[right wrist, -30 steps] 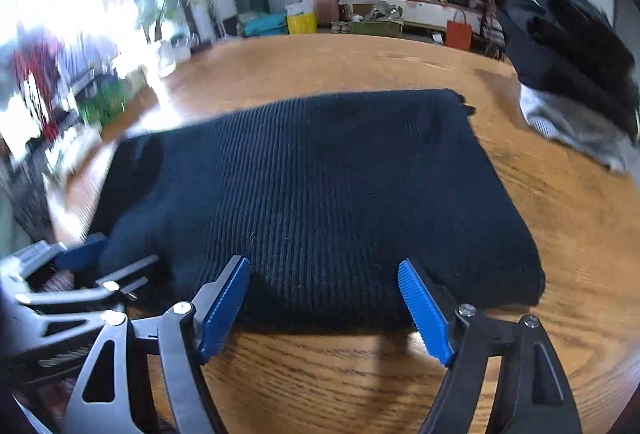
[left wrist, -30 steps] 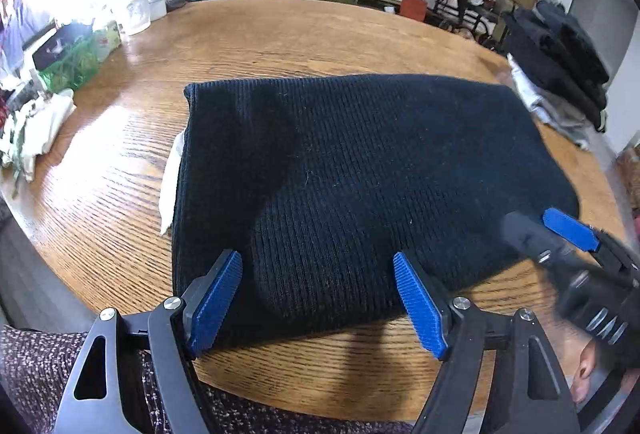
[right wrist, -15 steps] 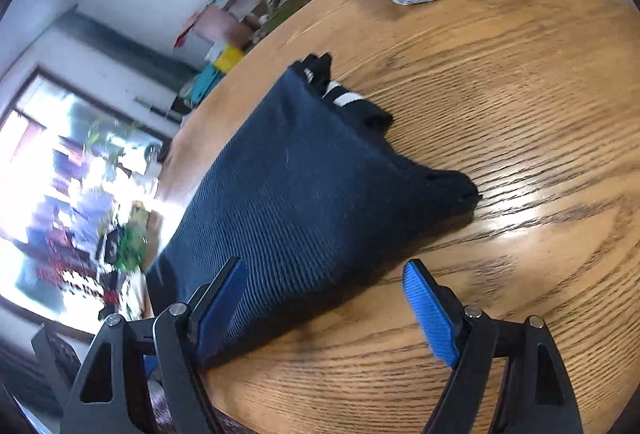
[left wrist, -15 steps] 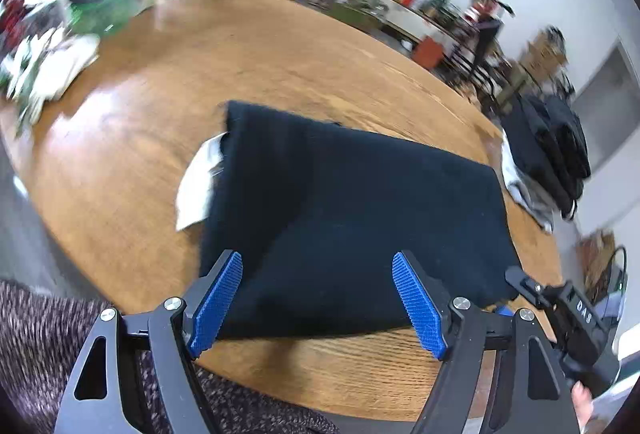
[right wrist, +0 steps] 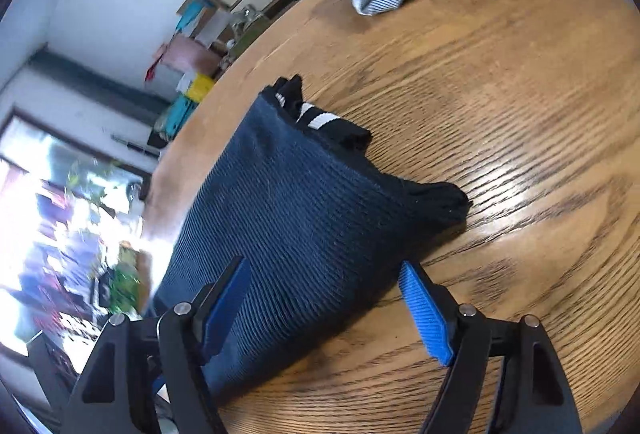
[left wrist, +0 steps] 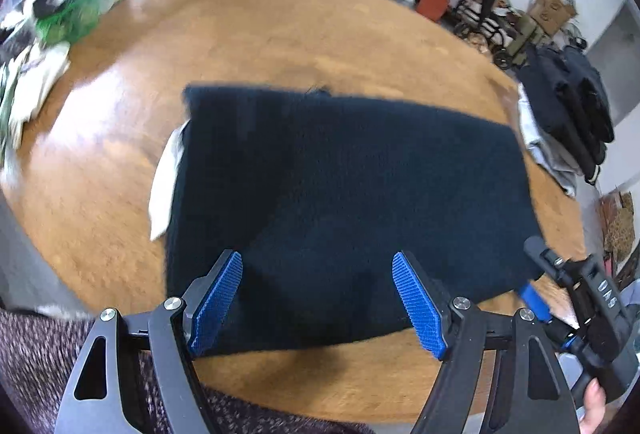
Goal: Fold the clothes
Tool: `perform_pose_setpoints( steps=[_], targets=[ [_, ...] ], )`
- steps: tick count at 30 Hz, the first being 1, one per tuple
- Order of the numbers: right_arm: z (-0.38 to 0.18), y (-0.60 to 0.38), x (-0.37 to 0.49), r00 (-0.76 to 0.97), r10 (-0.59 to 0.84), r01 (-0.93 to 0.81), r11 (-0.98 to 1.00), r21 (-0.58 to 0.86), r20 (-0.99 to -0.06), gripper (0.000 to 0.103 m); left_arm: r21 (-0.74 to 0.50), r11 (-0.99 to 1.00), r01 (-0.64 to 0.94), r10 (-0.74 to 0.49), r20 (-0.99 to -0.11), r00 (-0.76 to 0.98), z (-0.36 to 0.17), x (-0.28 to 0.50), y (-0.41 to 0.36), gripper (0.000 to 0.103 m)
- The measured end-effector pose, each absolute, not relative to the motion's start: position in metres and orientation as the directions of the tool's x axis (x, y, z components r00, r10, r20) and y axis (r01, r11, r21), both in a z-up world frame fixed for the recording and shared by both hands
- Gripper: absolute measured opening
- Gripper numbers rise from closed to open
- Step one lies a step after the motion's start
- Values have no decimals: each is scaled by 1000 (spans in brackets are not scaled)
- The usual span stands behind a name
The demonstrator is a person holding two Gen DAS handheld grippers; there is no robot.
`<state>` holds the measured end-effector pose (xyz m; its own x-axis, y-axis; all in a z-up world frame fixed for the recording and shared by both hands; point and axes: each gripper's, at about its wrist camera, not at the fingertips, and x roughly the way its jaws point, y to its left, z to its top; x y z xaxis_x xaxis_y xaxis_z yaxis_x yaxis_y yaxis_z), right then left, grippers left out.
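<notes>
Wooden table surrounds folded sweater; both grippers spread.

My left gripper gapes over the near edge of a folded, dark navy ribbed-knit sweater on the round oak table; my right gripper flanks its right corner.

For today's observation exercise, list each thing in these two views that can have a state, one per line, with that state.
Dark knit garment: folded, lying flat on the wooden table.
White cloth: sticking out from under the garment's left edge.
Pile of clothes: stacked at the table's far right edge.
Left gripper: fingers open, over the garment's near edge.
Right gripper: fingers open, at the garment's right end.
</notes>
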<state>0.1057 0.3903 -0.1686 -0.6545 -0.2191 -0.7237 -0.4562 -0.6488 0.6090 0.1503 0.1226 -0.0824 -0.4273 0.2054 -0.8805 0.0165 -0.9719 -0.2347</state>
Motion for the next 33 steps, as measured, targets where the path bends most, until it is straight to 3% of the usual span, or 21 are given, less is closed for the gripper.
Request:
perform_pose_setpoints(
  steps=[3,12,19,26,30,32,33],
  targets=[
    [-170,393,107,-663,-219,-456,-640,618,-716,80,-245,-968,47,198,-872,-448,-86,165,110,78],
    [-182,412,114,-695,-245,-471,-554,686,-676,38,-306,-950,69,237,-846,-478,-80,181,97,78],
    [-176,407,118,-682,-225,-474,-589,654,-696,23,-407,-912,-46,398,-855,-332,-63,134,134,78],
    [-147,383,130,-723,-199,-407,-651,641,-661,23,-360,-895,-264,406,-902,-147,-50,77,229,78],
    [-153,391,142,-691,-181,-465,-629,622,-700,22,-342,-875,-342,404,-906,-127,-51,78,261,78],
    [-161,404,147,-692,-187,-486,-594,641,-698,25,-315,-874,-371,399,-900,-176,-50,88,262,78],
    [-164,411,150,-694,-194,-493,-573,655,-693,32,-299,-873,-385,396,-895,-203,-49,94,262,78]
  ],
)
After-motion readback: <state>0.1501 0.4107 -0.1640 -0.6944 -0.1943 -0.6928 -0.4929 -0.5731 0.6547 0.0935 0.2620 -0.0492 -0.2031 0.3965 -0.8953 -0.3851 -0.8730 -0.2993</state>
